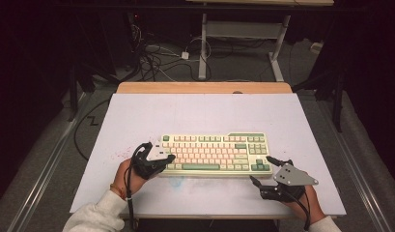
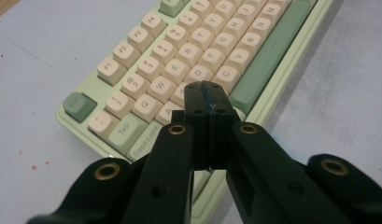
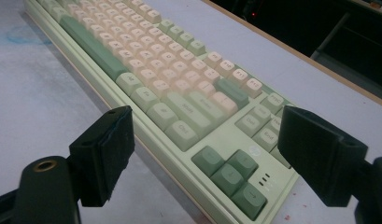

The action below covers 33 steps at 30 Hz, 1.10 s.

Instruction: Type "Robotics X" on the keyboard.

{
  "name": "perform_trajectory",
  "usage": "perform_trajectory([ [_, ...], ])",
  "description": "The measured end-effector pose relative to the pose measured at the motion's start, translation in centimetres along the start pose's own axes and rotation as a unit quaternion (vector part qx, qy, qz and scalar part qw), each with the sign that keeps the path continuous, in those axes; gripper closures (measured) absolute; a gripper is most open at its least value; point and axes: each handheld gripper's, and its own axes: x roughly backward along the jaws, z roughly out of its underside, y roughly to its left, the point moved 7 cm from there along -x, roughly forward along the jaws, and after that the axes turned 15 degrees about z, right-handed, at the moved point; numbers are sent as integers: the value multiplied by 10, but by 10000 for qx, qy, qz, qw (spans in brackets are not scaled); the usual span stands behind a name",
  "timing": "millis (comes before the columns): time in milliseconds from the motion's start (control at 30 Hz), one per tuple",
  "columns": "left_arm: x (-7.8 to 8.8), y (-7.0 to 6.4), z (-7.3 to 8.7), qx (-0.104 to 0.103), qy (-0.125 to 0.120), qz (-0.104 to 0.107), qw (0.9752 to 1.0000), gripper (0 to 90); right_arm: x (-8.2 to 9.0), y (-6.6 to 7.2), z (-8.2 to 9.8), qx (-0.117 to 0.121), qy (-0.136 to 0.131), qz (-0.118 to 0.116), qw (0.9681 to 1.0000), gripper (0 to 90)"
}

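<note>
- Pale green keyboard [image 1: 215,152] with cream and green keys, lying flat on white tabletop [image 1: 195,113], near the front edge, long side facing the person.
- Left tongs [image 1: 170,158] at keyboard's left front corner, jaws pressed together, nothing between them.
- In left gripper view, left tongs [image 2: 208,99] tip over the lower-left letter keys of keyboard [image 2: 146,60], just left of green space bar [image 2: 268,56]; contact with keys: cannot tell.
- Right tongs [image 1: 261,170] off keyboard's right front corner, jaws wide apart, empty, one jaw near the arrow-key corner, other over bare tabletop.
- In right gripper view, right tongs [image 3: 202,158] jaws well apart, framing right end of keyboard [image 3: 179,102]; dark green arrow keys [image 3: 230,175] between them, not touched.
- Left hand [image 1: 125,175] and right hand [image 1: 306,205] gripping the tools from bottom edge; light sleeve [image 1: 96,215] on left forearm.
- Faint red specks [image 1: 120,154] on tabletop left of keyboard.
- Cables [image 1: 156,58] on floor beyond tabletop.
</note>
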Motion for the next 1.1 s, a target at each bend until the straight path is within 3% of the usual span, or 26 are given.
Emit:
perform_trajectory([
  [567,-36,14,-38,-52,107,148,9998,871,-2,2,3,70,83,-31,9999,196],
  [1100,-53,17,-42,-59,268,239,9993,871,-2,3,4,81,83,-57,9999,199],
])
